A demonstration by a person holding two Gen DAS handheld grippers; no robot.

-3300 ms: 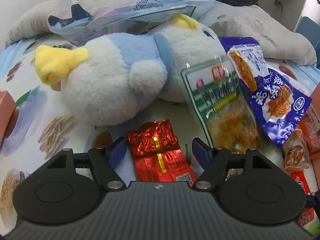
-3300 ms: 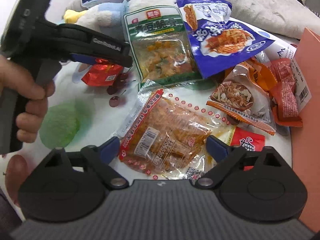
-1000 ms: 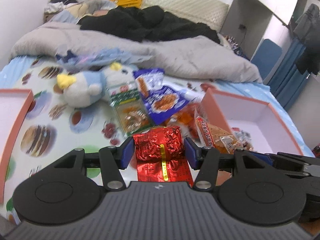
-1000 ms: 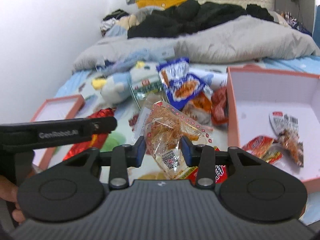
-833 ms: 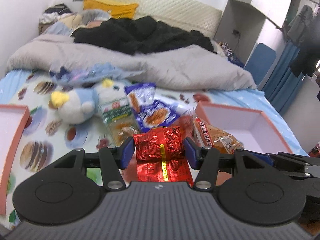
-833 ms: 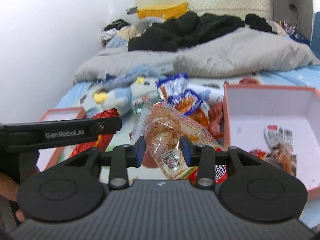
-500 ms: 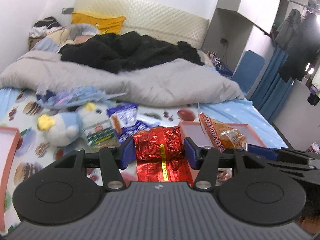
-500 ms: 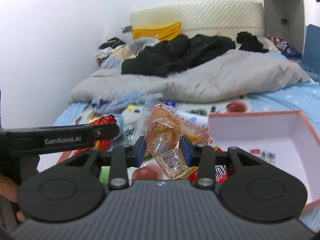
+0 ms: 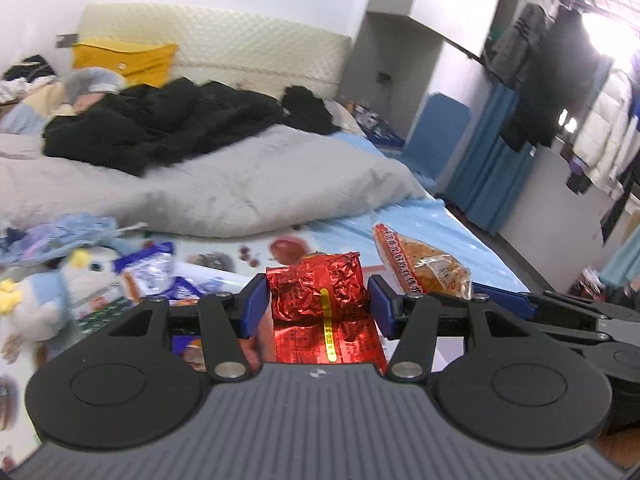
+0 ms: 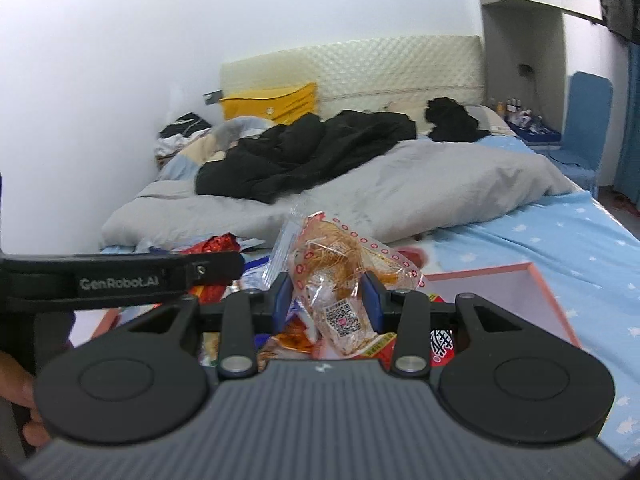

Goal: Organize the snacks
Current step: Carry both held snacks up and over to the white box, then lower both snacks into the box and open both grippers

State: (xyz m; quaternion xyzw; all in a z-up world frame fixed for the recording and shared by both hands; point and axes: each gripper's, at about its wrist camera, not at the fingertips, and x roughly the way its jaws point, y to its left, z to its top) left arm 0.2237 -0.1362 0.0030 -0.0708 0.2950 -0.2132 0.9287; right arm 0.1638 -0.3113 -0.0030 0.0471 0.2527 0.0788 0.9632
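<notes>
My left gripper (image 9: 318,300) is shut on a crinkled red foil packet (image 9: 320,292) with a yellow stripe, held high above the bed. My right gripper (image 10: 327,294) is shut on a clear packet of orange snack (image 10: 340,264) with a red dotted edge and a QR label. That same clear packet (image 9: 420,266) shows at the right of the left wrist view, and the red foil packet (image 10: 212,246) peeks over the left gripper's arm in the right wrist view. Loose snack packets (image 9: 148,276) lie on the bed below. A pink box (image 10: 516,292) lies low at the right.
A white and blue plush toy (image 9: 44,292) lies at the left among the packets. A grey duvet (image 10: 400,184) with black clothes (image 10: 312,148) covers the far half of the bed. A blue chair (image 10: 588,120) and hanging clothes (image 9: 560,92) stand to the right. A hand (image 10: 20,396) grips the left tool.
Both grippers have risen with their packets, and both views have tilted up from the bedsheet toward the headboard and wall. The snack pile and pink box have dropped low in view.
</notes>
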